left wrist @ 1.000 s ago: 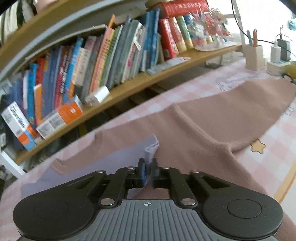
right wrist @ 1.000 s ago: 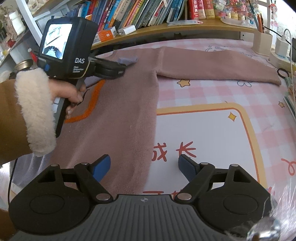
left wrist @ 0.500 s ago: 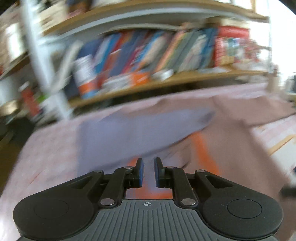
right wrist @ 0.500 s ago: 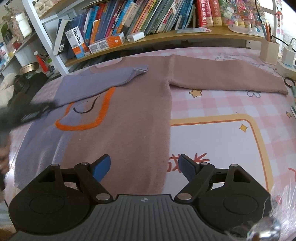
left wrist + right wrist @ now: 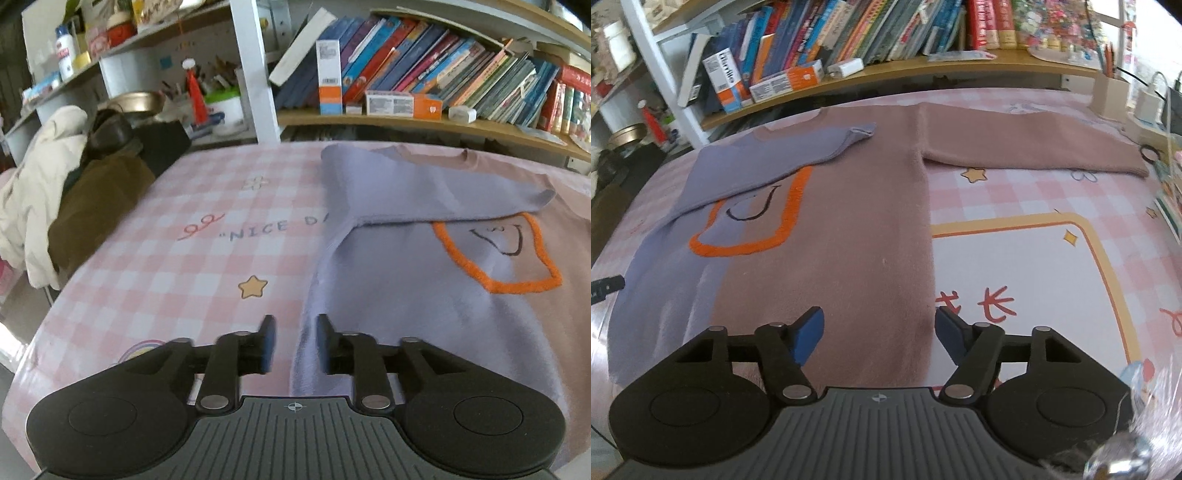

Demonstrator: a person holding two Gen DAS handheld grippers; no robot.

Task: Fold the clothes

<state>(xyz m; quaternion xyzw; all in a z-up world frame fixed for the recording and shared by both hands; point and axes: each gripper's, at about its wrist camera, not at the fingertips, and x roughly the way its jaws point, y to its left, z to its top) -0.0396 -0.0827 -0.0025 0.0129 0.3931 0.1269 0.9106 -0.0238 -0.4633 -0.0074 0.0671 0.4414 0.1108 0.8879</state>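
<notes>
We found the sweater (image 5: 827,236) lying flat, front up, on the checked tablecloth (image 5: 207,251), its collar toward the bookshelf (image 5: 923,66). The purple sleeve (image 5: 768,162) was already folded across the chest, its cuff resting near the neckline, partly covering the orange outline (image 5: 753,243). The mauve sleeve (image 5: 1027,147) lay stretched out to the side, not yet folded. So we judged the fold barely begun: one sleeve in, the other sleeve and the body folds left to do. Our left gripper (image 5: 293,339) hovered over the sweater's purple side edge, jaws a little apart and holding nothing. Our right gripper (image 5: 879,332) hung above the hem, jaws wide apart and empty.
</notes>
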